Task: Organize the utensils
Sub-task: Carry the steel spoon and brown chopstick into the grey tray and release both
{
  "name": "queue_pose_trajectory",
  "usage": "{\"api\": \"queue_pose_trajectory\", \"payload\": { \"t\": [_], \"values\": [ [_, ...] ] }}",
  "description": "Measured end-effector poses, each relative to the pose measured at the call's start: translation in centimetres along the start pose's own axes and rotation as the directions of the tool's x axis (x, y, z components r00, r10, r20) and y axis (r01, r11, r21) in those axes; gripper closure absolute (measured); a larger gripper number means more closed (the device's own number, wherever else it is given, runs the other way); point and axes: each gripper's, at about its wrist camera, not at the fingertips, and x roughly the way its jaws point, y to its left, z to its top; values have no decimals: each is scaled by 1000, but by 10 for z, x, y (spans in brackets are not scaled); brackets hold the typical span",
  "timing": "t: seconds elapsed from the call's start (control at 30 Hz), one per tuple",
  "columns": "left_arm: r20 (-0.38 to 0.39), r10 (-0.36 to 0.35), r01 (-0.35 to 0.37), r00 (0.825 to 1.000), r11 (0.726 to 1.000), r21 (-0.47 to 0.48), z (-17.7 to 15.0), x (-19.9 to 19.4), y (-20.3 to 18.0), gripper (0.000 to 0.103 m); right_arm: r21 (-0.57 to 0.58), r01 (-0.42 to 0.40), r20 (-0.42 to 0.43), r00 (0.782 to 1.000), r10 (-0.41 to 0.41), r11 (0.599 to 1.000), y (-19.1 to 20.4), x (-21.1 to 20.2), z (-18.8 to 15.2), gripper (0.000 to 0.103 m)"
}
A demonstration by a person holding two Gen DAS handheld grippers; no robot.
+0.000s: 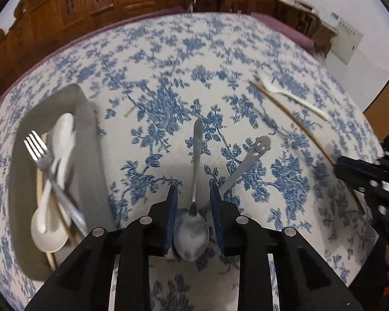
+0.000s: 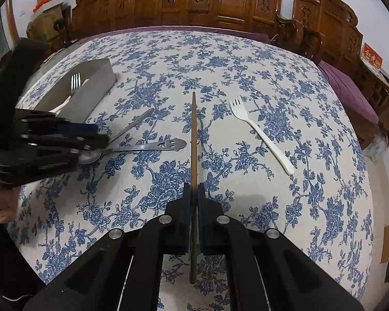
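- Left hand-held gripper [image 1: 193, 194] stands part open, its 2 fingers either side of the metal spoon [image 1: 193, 223] where neck meets bowl; a gap shows on both sides, so nothing is gripped yet.
- Right hand-held gripper [image 2: 194, 189] is closed tight on the brown chopstick [image 2: 193, 140], which runs straight out ahead between the pads and also sticks out behind them; whether it is lifted off the cloth I cannot tell.
- The spoon lies on the flowered cloth of the bench [image 2: 285, 59], its handle pointing away, beside a flat steel utensil with a smiley-face handle [image 1: 249, 158] that crosses close to it.
- A white plastic fork [image 2: 259, 132] lies apart on the cloth, to the right of the chopstick.
- The grey tray [image 1: 88, 155] to the left holds a metal fork [image 1: 39, 150], white spoons and a chopstick.
- Handling, as I judge it: the spoon is stiff, smooth and likely slippery, so the narrow neck is a fair hold, but the bowl's weight may swing it.
- The chopstick is light, rigid and thin; a hold nearer its middle should keep it from pivoting.
- The plastic fork looks light and slightly bendy; take it by the handle.
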Motion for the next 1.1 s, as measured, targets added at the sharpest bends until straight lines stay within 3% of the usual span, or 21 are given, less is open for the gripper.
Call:
{"api": "queue_pose_trajectory", "payload": {
  "t": [0.17,0.23,0.37,0.53,0.87,1.1],
  "values": [
    [-24,3,-3,1000,1000,-11,6,8,2,79,5,-10,10,1000,10,1000,-5,-2,0,97],
    [-39,13,-13,999,1000,-10,6,12,4,92,5,-10,12,1000,10,1000,-6,-3,0,97],
    [-36,15,-14,999,1000,27,5,15,1,100,10,-13,12,1000,13,1000,-8,-3,0,97],
    [-16,0,0,1000,999,35,5,13,0,101,2,-11,5,1000,11,1000,-3,-2,-2,97],
    [123,-31,36,992,999,-34,6,-50,22,101,-1,-33,61,998,33,999,14,-18,18,97],
    [173,12,0,985,998,-70,-1,-85,56,101,-48,-86,109,990,91,995,51,-27,48,97]
  ]
}}
